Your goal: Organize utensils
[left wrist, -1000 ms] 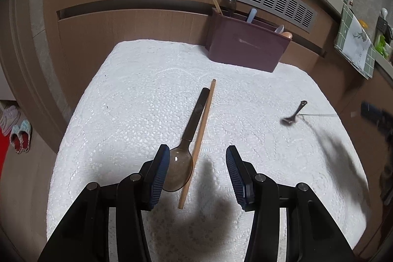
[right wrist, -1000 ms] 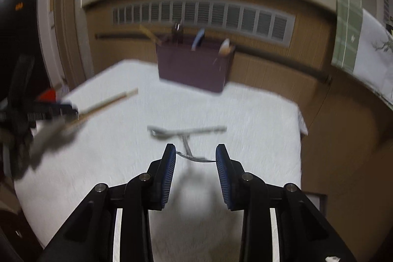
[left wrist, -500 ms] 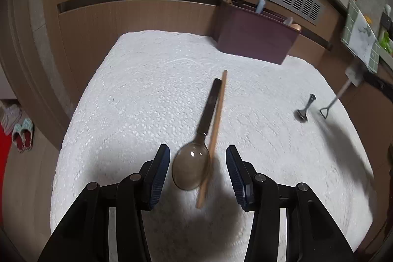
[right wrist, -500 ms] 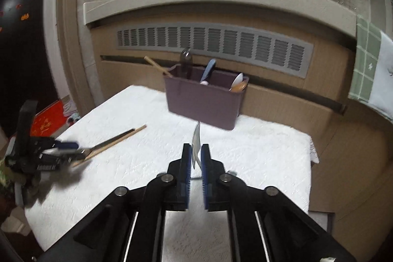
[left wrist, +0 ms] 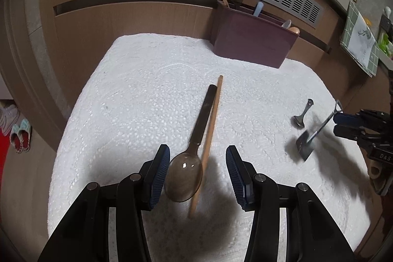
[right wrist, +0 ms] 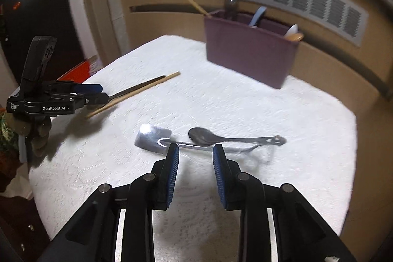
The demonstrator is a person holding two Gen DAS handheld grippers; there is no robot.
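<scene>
Your shovel-shaped spoon [left wrist: 310, 139] at three o'clock is motion-smeared, so you cannot tell whether it touches the bench [left wrist: 137, 100]. The holder [left wrist: 253, 41] hides its utensils' lower ends. Your right claw [left wrist: 343, 123] is cut off at the edge.

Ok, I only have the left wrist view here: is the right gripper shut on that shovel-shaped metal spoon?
Observer: No. The right wrist view shows the right gripper open, with the handle of the shovel-shaped metal spoon crossing just beyond its fingertips.
Operator: And the small steel spoon beside it?
Observer: The small steel spoon lies just behind that handle, roughly parallel, its bowl next to the shovel blade.
Operator: How does my left gripper look from there?
Observer: The left gripper sits over the bowl end of the brown translucent spoon and the wooden chopstick; both handles stick out beyond its fingers.
</scene>
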